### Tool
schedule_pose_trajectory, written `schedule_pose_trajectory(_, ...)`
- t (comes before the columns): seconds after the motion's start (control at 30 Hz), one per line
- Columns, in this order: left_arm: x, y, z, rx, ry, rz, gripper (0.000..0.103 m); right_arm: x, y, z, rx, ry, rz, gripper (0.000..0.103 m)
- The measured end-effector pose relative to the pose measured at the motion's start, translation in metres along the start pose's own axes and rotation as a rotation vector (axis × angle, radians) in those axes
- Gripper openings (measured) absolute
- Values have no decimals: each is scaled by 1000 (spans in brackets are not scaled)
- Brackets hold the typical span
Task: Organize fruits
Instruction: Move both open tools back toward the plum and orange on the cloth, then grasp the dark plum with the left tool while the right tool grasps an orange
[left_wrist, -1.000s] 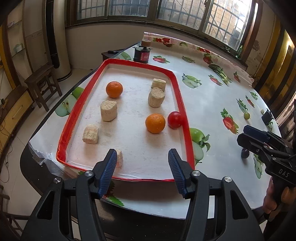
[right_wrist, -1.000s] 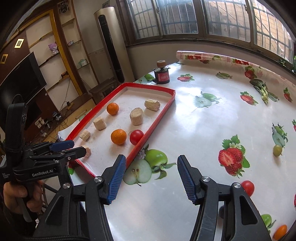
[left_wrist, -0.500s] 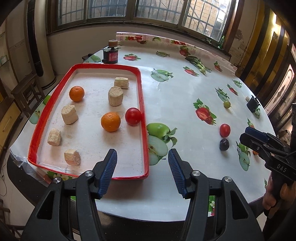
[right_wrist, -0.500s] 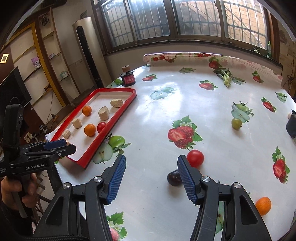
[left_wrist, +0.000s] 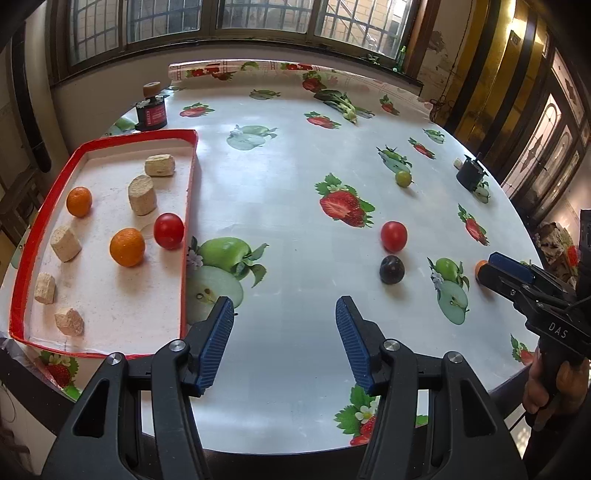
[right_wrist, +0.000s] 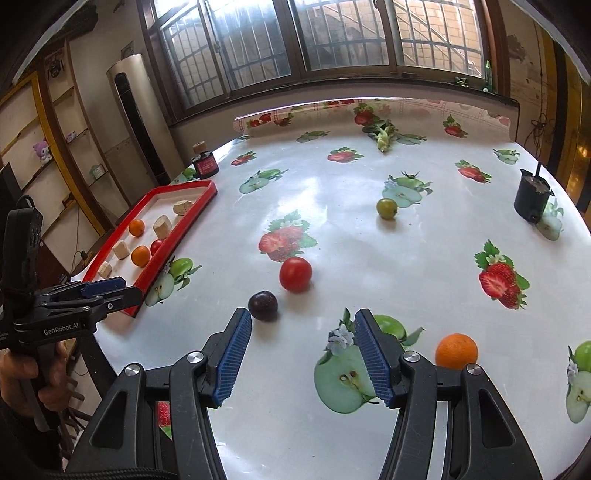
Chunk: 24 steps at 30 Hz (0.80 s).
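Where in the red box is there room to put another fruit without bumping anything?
The red tray has one bare patch: the near right part, below the near orange and red tomato, right of the two near foam blocks. A smaller gap lies at the far left corner. The middle is crowded with the far orange and more blocks.

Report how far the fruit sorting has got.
Done: two oranges and a red tomato lie in the red tray. In hand: nothing; the left tongs and right tongs are open and empty. Left on the table: a red tomato, a dark plum, an orange and a small green fruit.
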<state>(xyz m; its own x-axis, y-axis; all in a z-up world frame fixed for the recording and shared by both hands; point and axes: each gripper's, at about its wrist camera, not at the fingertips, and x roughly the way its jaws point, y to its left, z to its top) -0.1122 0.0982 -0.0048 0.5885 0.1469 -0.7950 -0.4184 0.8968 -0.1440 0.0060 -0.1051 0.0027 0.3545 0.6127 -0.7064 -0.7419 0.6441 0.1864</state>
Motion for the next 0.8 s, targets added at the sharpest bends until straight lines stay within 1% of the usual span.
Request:
schedule_pose_trajectory(0.27, 13, -36, 1, 69, 30, -49, 56, -16, -33, -16, 61, -13, -68, 60)
schedule_pose_trajectory(0.5, 31, -63, 6, 114, 57, -91, 56, -23, -61, -26, 106, -17, -132, 60)
schedule_pose_trajectory(0.63, 42, -74, 11, 132, 76, -104, 56, -19, -74, -26, 121, -5, -177, 60)
schedule_pose_trajectory(0.8, 58, -83, 16, 135, 102, -117, 56, -3, -82, -25, 122, 41, -187, 60)
